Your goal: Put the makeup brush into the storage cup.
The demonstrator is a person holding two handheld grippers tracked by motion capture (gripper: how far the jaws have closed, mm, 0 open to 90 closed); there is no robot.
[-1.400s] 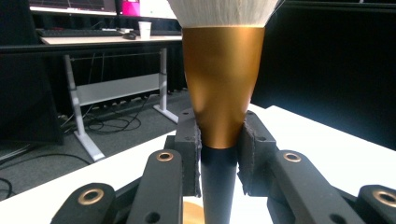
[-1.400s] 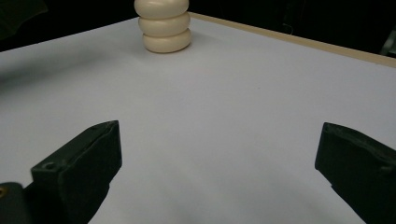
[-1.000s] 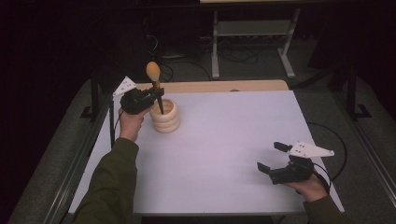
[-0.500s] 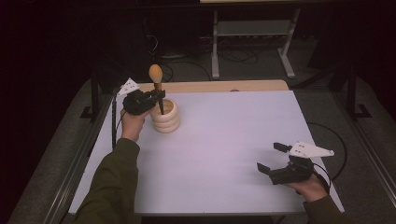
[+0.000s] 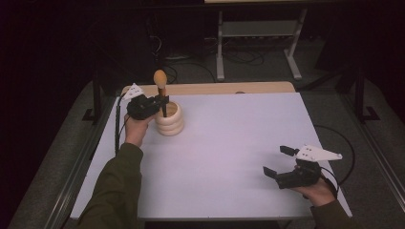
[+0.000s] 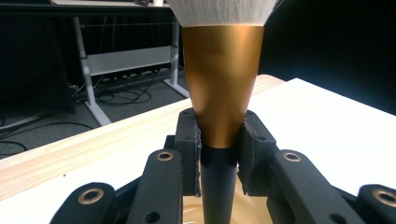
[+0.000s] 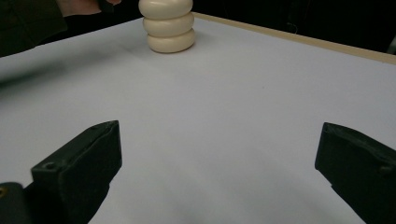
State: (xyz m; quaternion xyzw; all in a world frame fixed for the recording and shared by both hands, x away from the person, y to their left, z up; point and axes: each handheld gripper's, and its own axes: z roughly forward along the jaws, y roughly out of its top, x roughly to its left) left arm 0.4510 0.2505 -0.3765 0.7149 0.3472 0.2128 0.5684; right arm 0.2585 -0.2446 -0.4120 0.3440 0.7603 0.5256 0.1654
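Observation:
A brush with a gold ferrule, pale bristles and a black handle stands upright, its handle down inside a cream ribbed holder at the table's far left. My left gripper is shut on the brush just above the holder's rim. In the left gripper view the pads clamp the brush where ferrule meets handle, with the holder's rim below. My right gripper rests open near the front right, nothing between its jaws. The right gripper view has the gripper facing the distant holder.
The white tabletop has a wooden strip along its far edge. Beyond it are a dark floor, cables and a metal stand. A black cable trails down the left side from the left gripper.
The left gripper and the brush have shifted slightly right and down, towards the holder. The right gripper has stayed where it was, open.

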